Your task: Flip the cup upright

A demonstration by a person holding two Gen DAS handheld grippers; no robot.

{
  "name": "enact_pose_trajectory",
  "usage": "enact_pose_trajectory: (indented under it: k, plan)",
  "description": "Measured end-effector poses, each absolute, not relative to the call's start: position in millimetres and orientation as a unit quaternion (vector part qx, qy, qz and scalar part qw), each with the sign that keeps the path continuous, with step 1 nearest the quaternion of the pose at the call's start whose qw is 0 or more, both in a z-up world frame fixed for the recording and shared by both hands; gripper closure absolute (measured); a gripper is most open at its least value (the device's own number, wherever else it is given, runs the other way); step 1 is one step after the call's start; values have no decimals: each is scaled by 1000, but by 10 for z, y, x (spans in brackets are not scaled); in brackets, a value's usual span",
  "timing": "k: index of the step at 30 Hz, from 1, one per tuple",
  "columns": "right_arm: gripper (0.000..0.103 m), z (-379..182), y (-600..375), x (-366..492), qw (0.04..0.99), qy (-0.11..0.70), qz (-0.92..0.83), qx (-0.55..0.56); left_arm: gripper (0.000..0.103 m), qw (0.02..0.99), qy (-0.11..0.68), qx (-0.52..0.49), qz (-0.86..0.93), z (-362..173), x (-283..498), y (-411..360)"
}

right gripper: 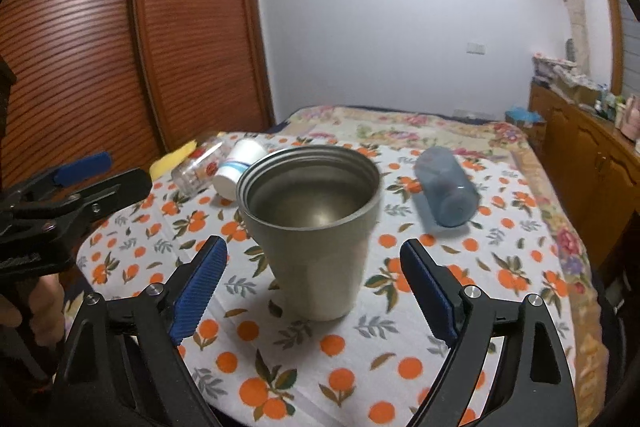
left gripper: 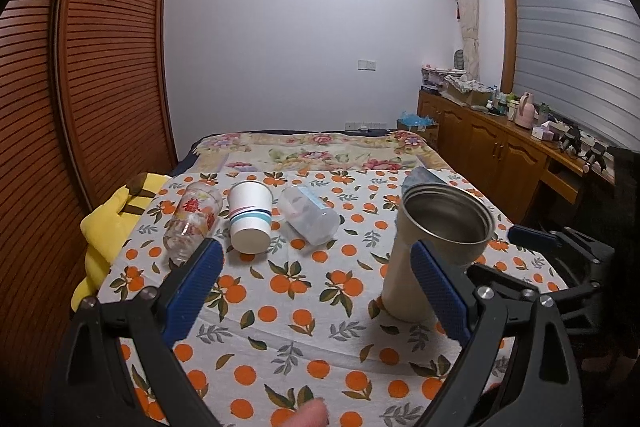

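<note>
A beige steel cup [right gripper: 320,235] stands upright on the orange-print tablecloth [right gripper: 304,359], mouth up; it also shows in the left wrist view [left gripper: 432,247]. My right gripper [right gripper: 314,259] is open, its blue pads [right gripper: 200,287] on either side of the cup and apart from it. My left gripper [left gripper: 316,259] is open and empty, left of the cup; its right pad [left gripper: 438,291] overlaps the cup's side in view. A glass cup [left gripper: 192,221], a paper cup [left gripper: 250,217], a clear plastic cup [left gripper: 310,213] and a blue cup [right gripper: 446,189] lie on their sides.
A yellow cushion [left gripper: 108,227] lies at the table's left edge. A floral bed [left gripper: 312,151] lies behind the table. A wooden wardrobe [left gripper: 80,67] stands left and a cluttered sideboard [left gripper: 500,139] right. My left gripper shows in the right wrist view [right gripper: 60,203].
</note>
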State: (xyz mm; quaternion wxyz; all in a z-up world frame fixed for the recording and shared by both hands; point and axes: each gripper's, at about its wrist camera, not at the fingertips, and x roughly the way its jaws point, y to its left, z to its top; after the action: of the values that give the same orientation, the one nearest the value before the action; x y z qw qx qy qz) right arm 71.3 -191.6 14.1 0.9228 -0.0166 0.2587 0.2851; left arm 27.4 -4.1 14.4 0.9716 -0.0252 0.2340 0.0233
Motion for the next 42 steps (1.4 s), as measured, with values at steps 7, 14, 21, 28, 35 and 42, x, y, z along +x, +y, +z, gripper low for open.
enact_pose_trajectory:
  k: [7, 14, 21, 28, 35, 42]
  plan:
    - [8, 140, -2186, 567, 942, 253, 219, 8, 8, 972, 234, -8, 18, 171, 175, -189]
    - [8, 161, -2328, 458, 951, 235, 203, 20, 8, 972, 234, -5, 11, 159, 61, -253]
    - [8, 180, -2360, 408, 953, 227, 199, 21, 8, 971, 239, -11, 9, 115, 16, -248]
    - [8, 181, -2358, 391, 953, 227, 199, 20, 8, 971, 240, -16, 15, 100, 0, -201]
    - [8, 188, -2313, 380, 953, 226, 199, 18, 8, 971, 239, -17, 17, 100, -5, -181]
    - [8, 187, -2303, 385, 953, 227, 200, 18, 8, 971, 239, -17, 18, 103, -8, -176]
